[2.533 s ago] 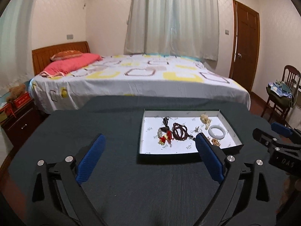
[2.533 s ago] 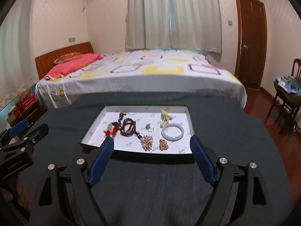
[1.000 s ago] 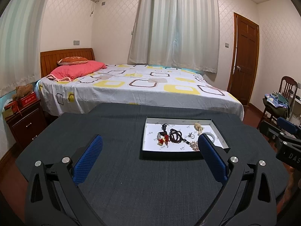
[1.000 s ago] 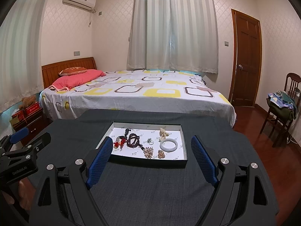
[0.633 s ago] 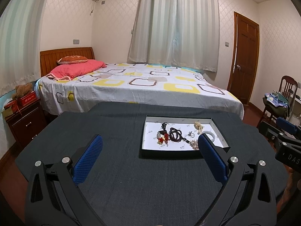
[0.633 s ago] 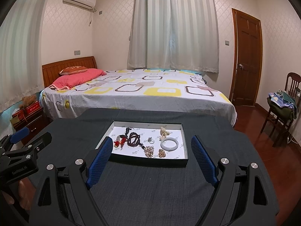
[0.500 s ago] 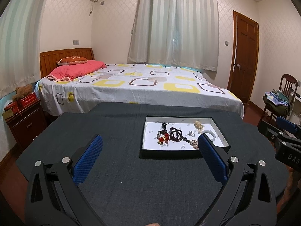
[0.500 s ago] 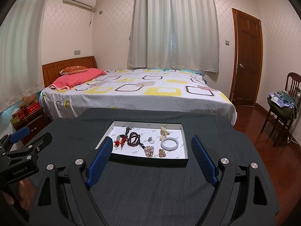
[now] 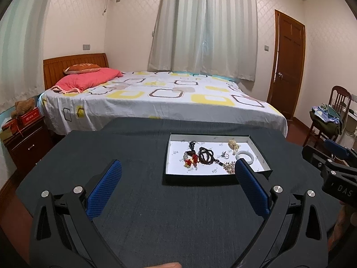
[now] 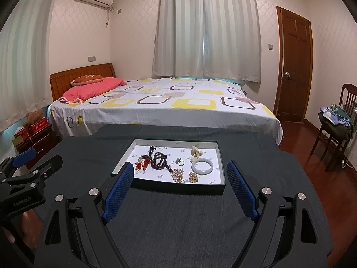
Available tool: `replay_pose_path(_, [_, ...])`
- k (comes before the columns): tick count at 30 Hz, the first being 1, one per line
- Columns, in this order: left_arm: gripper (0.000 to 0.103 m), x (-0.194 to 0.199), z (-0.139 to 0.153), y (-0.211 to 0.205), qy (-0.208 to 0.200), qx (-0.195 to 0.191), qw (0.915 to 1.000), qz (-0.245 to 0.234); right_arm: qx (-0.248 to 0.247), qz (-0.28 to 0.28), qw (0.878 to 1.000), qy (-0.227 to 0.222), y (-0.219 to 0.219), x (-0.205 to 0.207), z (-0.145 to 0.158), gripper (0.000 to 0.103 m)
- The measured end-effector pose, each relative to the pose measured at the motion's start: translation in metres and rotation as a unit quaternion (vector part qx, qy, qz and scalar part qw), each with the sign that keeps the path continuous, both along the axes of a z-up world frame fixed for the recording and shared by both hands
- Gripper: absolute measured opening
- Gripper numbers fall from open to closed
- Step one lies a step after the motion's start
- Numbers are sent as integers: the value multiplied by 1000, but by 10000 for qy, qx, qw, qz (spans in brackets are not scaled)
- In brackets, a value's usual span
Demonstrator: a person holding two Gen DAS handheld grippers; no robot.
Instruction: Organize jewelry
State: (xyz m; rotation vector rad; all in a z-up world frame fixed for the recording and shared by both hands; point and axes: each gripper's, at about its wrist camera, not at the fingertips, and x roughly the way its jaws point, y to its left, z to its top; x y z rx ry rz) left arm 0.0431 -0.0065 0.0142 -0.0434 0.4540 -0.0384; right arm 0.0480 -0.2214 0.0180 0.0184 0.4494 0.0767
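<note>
Holding both tools back from the work, we keep the left gripper and right gripper spread wide, nothing between their blue pads. Ahead on the dark table sits the shallow tray, and all the jewelry lies inside it: a dark bead necklace, a red charm, a small ring, a pale bangle, and what look like pearl clusters. That fits either pieces gathered and done or pieces awaiting sorting; we cannot tell which.
</note>
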Motion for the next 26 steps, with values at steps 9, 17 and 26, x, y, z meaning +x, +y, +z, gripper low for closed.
replay_pose_path(9, [99, 13, -6, 4, 76, 23, 10000, -5, 12, 13, 9999, 163, -1, 9, -9, 82])
replay_pose_path(17, [99, 30, -21, -5, 276, 193, 9989, -322, 39, -5, 9993, 365, -3, 23, -23, 82])
replay_pose_path(26, [99, 64, -42, 2, 593, 236, 9979, -132, 34, -121, 9982, 590, -10, 43, -42, 82])
